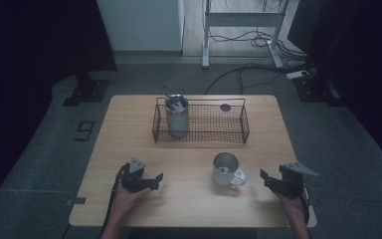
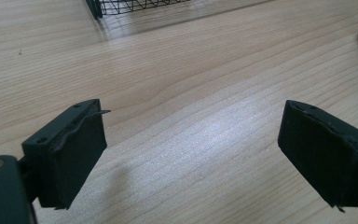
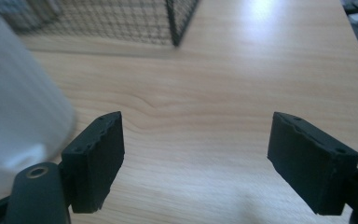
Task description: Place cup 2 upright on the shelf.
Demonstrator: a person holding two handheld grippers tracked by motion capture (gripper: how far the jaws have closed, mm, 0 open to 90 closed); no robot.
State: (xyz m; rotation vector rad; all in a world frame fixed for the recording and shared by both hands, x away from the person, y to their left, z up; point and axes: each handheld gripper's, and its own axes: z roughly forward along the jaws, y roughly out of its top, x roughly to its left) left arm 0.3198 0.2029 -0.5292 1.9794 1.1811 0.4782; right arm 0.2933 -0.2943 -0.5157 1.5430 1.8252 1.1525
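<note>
Waiting at: the right gripper (image 1: pixel 264 179) hangs just right of the white mug (image 1: pixel 227 169), its handle turned toward that gripper; the left gripper (image 1: pixel 156 180) sits well to the mug's left.
Right fingers (image 3: pixel 98 158): released, spread wide, bare counter (image 1: pixel 129 129) between them; the mug is a blur at the left edge of the right gripper view.
Left fingers (image 2: pixel 74 154): released too, nothing between them.
Mug's place: upright on the counter's near half, in front of the wire basket (image 1: pixel 199 101), which holds a steel tumbler (image 1: pixel 177 116) at its left end.
Risk, handle: a pinch on the thin loop alone would likely let the mug swing or twist loose.
Risk, approach: coming in low from the side, one finger could nudge the wall and push the mug away or tip it.
Risk, basket: a lift too low would probably catch the front rim; a drop too far left would knock the tumbler.
</note>
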